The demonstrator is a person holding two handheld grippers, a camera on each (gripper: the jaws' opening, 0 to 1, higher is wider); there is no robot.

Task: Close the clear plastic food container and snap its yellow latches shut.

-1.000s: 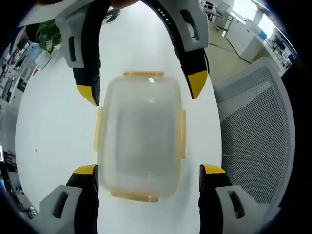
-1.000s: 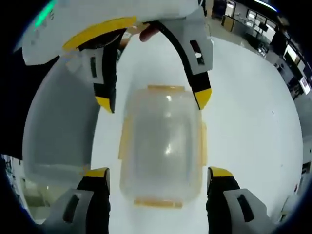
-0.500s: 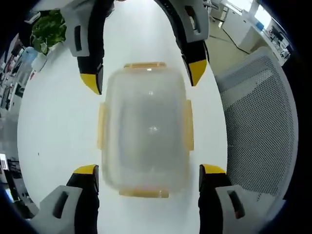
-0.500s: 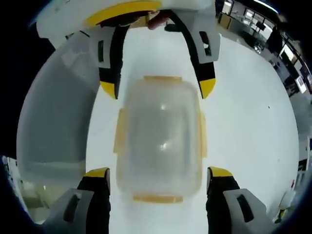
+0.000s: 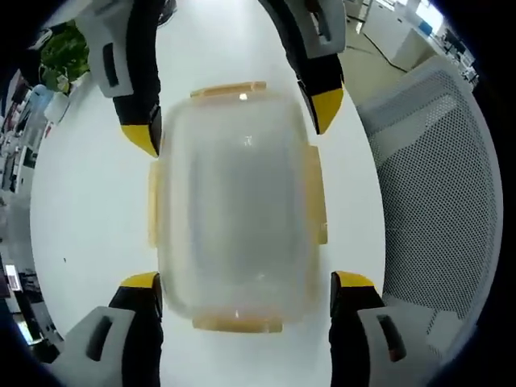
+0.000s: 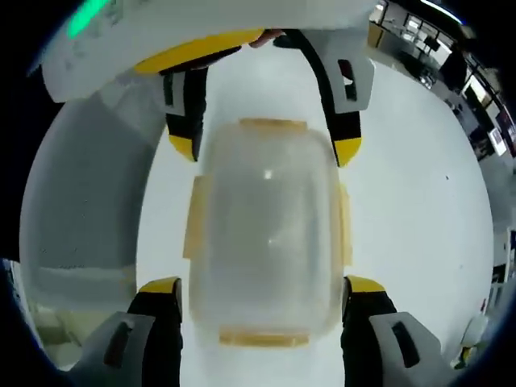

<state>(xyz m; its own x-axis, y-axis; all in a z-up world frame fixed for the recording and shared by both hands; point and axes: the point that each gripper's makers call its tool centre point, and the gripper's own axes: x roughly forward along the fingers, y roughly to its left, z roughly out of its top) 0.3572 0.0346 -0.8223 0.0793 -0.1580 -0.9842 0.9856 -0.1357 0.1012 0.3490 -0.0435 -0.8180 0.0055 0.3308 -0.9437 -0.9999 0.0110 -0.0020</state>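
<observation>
The clear plastic container (image 5: 238, 205) stands on the white table (image 5: 81, 210) with its lid on top. Its yellow latches (image 5: 318, 197) flare outward on all sides. My left gripper (image 5: 246, 282) is open, its yellow-tipped jaws straddling the container's near end. From the opposite side my right gripper (image 5: 234, 125) is open too, one jaw on each side of the far end. In the right gripper view the same container (image 6: 266, 234) lies between my right gripper's (image 6: 264, 286) jaws, with the left gripper (image 6: 266, 147) open across from it. I cannot tell whether any jaw touches the container.
A grey mesh chair (image 5: 435, 185) stands close to the table edge; it also appears as the chair (image 6: 81, 210) in the right gripper view. A green plant (image 5: 60, 60) sits at the far table side. Office desks lie beyond.
Both cameras have come closer to the container, which now looks larger and reaches deeper between each pair of jaws. The container itself has stayed in place.
</observation>
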